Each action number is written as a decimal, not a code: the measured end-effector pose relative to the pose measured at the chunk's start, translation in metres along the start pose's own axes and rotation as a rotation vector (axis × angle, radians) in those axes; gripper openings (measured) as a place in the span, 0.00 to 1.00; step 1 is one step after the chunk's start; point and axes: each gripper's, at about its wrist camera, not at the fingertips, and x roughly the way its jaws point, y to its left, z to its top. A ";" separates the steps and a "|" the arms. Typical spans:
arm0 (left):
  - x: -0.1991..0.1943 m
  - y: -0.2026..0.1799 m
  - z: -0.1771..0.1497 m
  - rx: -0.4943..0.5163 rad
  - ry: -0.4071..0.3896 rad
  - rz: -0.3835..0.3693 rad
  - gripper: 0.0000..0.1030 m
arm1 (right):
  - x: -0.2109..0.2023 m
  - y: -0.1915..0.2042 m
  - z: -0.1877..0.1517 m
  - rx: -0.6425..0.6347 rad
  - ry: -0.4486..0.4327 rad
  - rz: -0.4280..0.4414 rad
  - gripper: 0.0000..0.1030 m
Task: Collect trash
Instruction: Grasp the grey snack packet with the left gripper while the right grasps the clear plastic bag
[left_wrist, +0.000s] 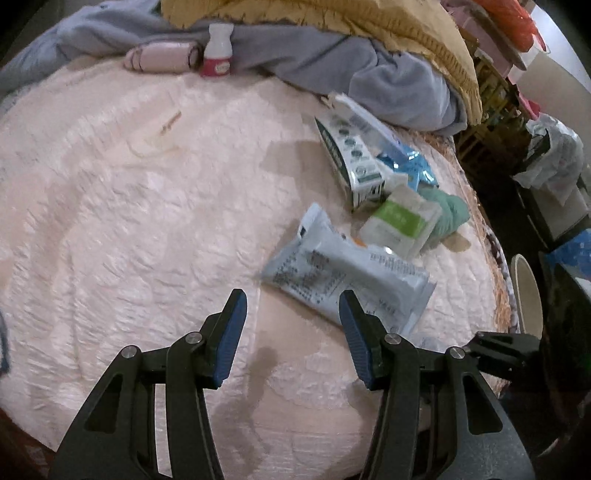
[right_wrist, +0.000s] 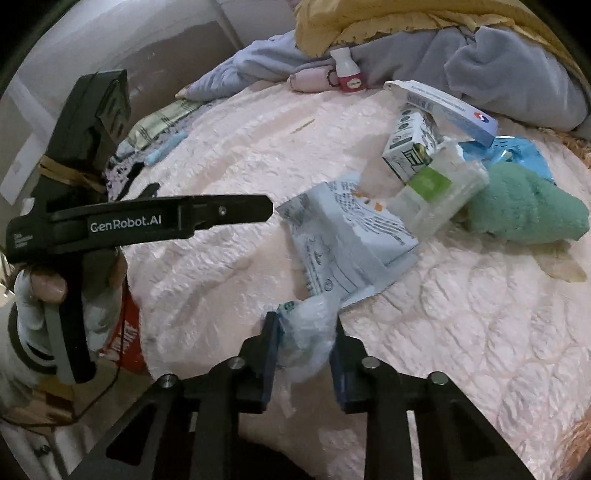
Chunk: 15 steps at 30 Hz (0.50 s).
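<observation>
A pale pink quilted bed (left_wrist: 129, 240) filled the view under dim light. At 12 o'clock lay a grey blanket (left_wrist: 314, 55) and a yellow one (left_wrist: 388, 26). At 10 o'clock stood a grey wall (right_wrist: 122, 33).

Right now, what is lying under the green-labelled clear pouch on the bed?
The green-labelled clear pouch rests partly on the pale blue wrapper and against the green-white carton; anything directly beneath it is hidden.

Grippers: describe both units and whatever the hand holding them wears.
Both have matte black linkage arms with silver pivot pins and ribbed blue pads: left gripper, right gripper. In the right wrist view the left unit reads "GenRobot.AI" in white, with a tan rubber band around its body. The left hand wears a white glove.
</observation>
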 end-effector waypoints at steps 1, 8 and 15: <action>0.005 0.001 -0.001 0.001 0.012 -0.007 0.49 | -0.004 -0.002 -0.002 0.003 -0.012 0.006 0.18; 0.039 0.009 0.023 -0.033 0.021 -0.055 0.49 | -0.059 -0.037 -0.021 0.116 -0.127 -0.053 0.18; 0.041 0.023 0.067 -0.113 -0.040 -0.074 0.49 | -0.092 -0.064 -0.037 0.222 -0.195 -0.095 0.18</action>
